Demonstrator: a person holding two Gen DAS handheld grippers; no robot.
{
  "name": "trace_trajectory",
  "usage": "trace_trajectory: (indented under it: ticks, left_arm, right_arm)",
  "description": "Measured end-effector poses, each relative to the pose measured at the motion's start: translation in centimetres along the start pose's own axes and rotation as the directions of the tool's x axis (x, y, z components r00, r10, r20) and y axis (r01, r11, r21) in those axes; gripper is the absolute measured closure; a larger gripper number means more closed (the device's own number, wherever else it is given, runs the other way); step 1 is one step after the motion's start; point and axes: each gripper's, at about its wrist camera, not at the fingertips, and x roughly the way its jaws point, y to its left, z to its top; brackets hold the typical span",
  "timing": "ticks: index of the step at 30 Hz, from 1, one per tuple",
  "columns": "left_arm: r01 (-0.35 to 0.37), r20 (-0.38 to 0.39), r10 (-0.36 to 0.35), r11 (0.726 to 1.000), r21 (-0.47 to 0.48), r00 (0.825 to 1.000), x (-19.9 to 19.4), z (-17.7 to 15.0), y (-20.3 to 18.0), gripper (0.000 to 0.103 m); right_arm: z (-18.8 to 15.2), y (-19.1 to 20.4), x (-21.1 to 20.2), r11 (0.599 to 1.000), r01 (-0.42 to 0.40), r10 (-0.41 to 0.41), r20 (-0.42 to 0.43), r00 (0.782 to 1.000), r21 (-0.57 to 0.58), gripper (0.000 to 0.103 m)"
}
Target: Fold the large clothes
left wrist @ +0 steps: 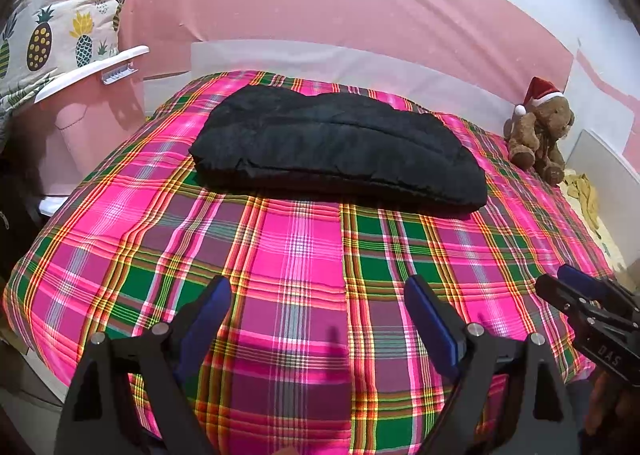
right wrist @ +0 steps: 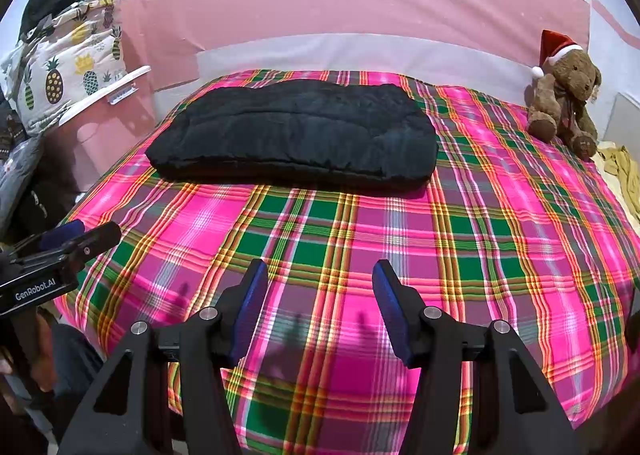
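Pink walls close in behind the bed (left wrist: 304,267), which wears a loud plaid cover (right wrist: 500,239). On it, toward the far side and a little left of centre, lies the black garment (left wrist: 336,151), a padded, quilted thing that already sits as a thick oblong bundle. A teddy (left wrist: 540,135) in a red cap sits at the far right corner, well apart from it.

I hold my left gripper (left wrist: 318,319) over the near edge of the plaid with its blue pads spread wide and nothing between them. My right gripper (right wrist: 320,303) hovers beside it, jaws also apart and empty, a bit narrower than the left.

I judge the garment to be soft and puffy, light for its bulk, and springy, so any fold will want to lift open again. The shell looks like smooth synthetic cloth, likely slippery, so a shallow pinch on the top layer alone would probably slide off or peel one layer away. I would take it at the two near corners, pushing each lower finger under the whole stack at the front edge so that the pads bite through all the layers. The rounded right end looks thickest, and there I would want the wider opening.
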Motion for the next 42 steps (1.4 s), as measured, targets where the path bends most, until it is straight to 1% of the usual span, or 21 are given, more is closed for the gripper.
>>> trace_trajectory:
  ticks: [42]
  left_arm:
    - [0.004,0.013,-0.004,1.000,-0.017,1.000,-1.0,0.1,-0.5,0.014]
  right_arm:
    - [0.0,0.3,-0.2,1.000,-0.002,0.002,0.003,1.000,0.000,0.048]
